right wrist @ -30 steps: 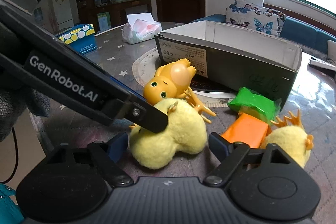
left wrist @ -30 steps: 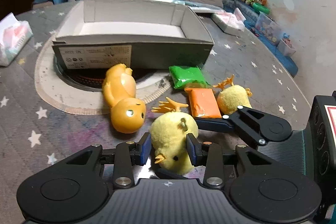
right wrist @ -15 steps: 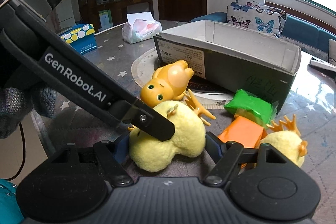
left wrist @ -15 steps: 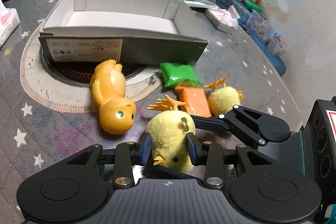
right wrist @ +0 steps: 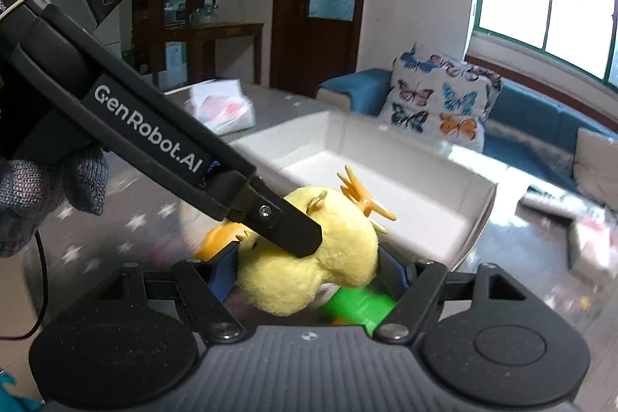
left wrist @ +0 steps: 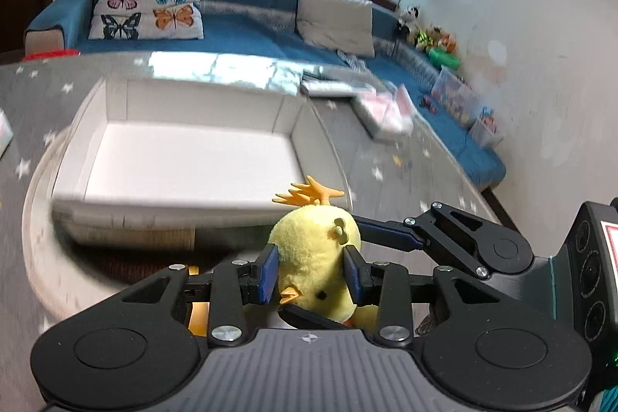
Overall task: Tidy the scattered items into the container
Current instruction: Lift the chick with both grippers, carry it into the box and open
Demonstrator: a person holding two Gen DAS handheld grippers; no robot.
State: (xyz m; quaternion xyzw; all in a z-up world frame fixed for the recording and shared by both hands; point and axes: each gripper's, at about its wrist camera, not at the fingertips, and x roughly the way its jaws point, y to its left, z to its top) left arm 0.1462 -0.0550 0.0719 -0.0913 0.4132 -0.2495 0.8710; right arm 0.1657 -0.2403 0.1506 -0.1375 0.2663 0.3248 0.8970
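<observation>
My left gripper (left wrist: 311, 273) and my right gripper (right wrist: 309, 269) are both shut on the same yellow plush chick (left wrist: 314, 257), seen in the right wrist view (right wrist: 309, 265) too. They hold it in the air, near the front wall of the open cardboard box (left wrist: 185, 165), which has a white inside (right wrist: 386, 176). The chick's orange feet (left wrist: 309, 194) point toward the box. A green packet (right wrist: 359, 307) and part of the orange rubber duck (right wrist: 222, 238) show below the chick on the table. The other chick and the orange packet are hidden.
A tissue pack (right wrist: 220, 107) lies on the star-patterned table beyond the box. Papers and a pink packet (left wrist: 382, 107) lie to the box's right. A blue sofa with butterfly cushions (left wrist: 150, 6) stands behind the table.
Both grippers have lifted the yellow plush chick off the table and carried it up toward the box. The right gripper has closed on it. The view is motion-blurred.
</observation>
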